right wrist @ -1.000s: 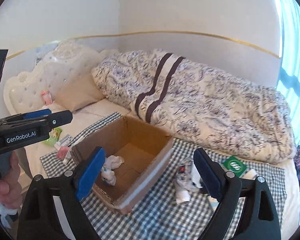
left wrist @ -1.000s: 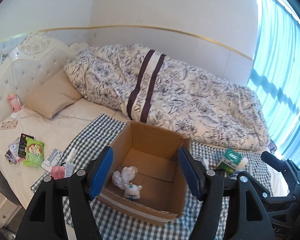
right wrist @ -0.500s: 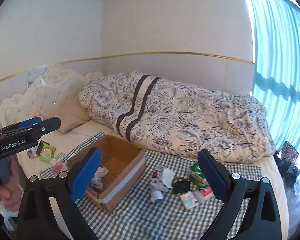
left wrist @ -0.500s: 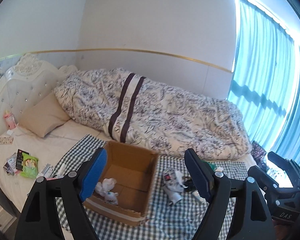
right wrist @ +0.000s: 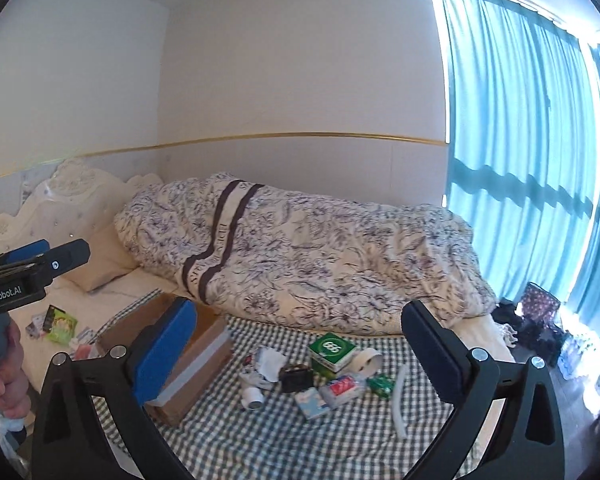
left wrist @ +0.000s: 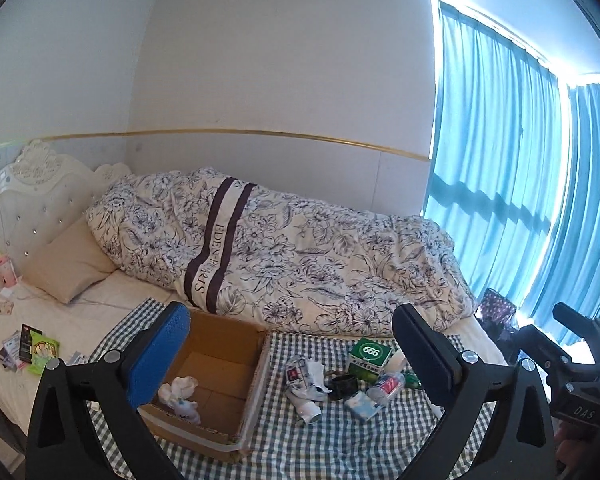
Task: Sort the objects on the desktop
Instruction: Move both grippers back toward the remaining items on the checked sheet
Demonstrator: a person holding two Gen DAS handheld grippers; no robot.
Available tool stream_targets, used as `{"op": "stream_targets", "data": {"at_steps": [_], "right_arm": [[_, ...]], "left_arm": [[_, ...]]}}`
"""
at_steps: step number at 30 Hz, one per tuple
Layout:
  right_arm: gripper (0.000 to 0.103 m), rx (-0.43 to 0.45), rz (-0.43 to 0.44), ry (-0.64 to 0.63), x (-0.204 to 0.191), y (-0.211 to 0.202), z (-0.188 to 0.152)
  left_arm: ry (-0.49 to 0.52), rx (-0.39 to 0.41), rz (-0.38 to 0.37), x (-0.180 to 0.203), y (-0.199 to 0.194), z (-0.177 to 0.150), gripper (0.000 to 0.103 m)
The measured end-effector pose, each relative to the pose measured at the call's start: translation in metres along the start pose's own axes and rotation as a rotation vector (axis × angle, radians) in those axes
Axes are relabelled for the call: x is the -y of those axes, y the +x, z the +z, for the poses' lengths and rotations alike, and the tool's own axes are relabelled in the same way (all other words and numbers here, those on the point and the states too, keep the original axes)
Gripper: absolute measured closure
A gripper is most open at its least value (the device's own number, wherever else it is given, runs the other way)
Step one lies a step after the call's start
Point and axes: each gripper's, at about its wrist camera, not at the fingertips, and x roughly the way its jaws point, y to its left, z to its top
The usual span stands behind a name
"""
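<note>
Two grippers, both spread wide with nothing between the pads.

Left wrist view: left gripper point(left wrist: 290, 354) hangs released above the checked cloth point(left wrist: 340, 444) on the bed. Cardboard box point(left wrist: 220, 364) sits at about 7 o'clock of the view centre, flaps open, with a small white soft toy point(left wrist: 180, 394) lying in its near-left corner. Loose pile lies just right of the box, at 5 o'clock: green 666 carton point(left wrist: 370, 356), crumpled white item with a tube point(left wrist: 306, 392), black band-like object point(left wrist: 343, 382), pale blue tissue pack point(left wrist: 362, 403), small red-labelled bottle point(left wrist: 388, 384). Items touch or overlap one another; exact contacts too small to tell. Snack packets point(left wrist: 32, 348) lie well apart at 9 o'clock on the bare sheet. Right gripper body shows at 4 o'clock, edge of view.

Right wrist view: right gripper point(right wrist: 300, 350) is likewise unclenched and high over the pile. Box at 8 o'clock, half hidden behind the blue pad point(right wrist: 166, 350). Also visible here: white tube-like strip point(right wrist: 398, 400) at 4 o'clock of the pile, small green packet point(right wrist: 381, 385). Left gripper and the hand point(right wrist: 2, 372) holding it sit at 9 o'clock.

Judgement: step in hand is selecting the next item. Advice: descend on an outlying piece first (carton or strip), line the pads across its narrow side, avoid dragging neighbours, then carry it over the box rim before letting go.
</note>
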Motion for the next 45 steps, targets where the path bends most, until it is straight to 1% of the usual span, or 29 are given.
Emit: {"op": "stream_targets", "data": {"at_steps": [7, 12, 19, 24, 29, 32, 40, 45], "right_arm": [[0.0, 0.012, -0.044, -0.009, 0.023, -0.01, -0.004], [0.0, 0.005, -0.067, 0.016, 0.043, -0.011, -0.009], [0.0, -0.021, -0.093, 0.044, 0.069, 0.002, -0.019], [0.0, -0.054, -0.086, 0.055, 0.083, 0.023, -0.033], [0.0, -0.11, -0.081, 0.079, 0.097, 0.054, -0.053], [0.0, -0.145, -0.078, 0.094, 0.104, 0.073, -0.068], [0.0, -0.24, -0.072, 0.121, 0.117, 0.125, -0.108], [0.0, -0.301, -0.085, 0.136, 0.13, 0.156, -0.137]], "left_arm": [[0.005, -0.02, -0.049, 0.028, 0.004, 0.0, 0.0], [0.051, 0.0, -0.052, 0.054, 0.009, 0.005, 0.0], [0.071, -0.056, -0.063, 0.073, 0.039, -0.013, 0.0], [0.072, -0.093, -0.052, 0.078, 0.066, -0.026, 0.0], [0.059, -0.151, -0.055, 0.078, 0.1, -0.041, 0.0], [0.057, -0.191, -0.058, 0.08, 0.121, -0.056, 0.0], [0.08, -0.28, -0.039, 0.082, 0.179, -0.095, 0.0], [0.092, -0.341, -0.024, 0.082, 0.221, -0.124, 0.0]]}}
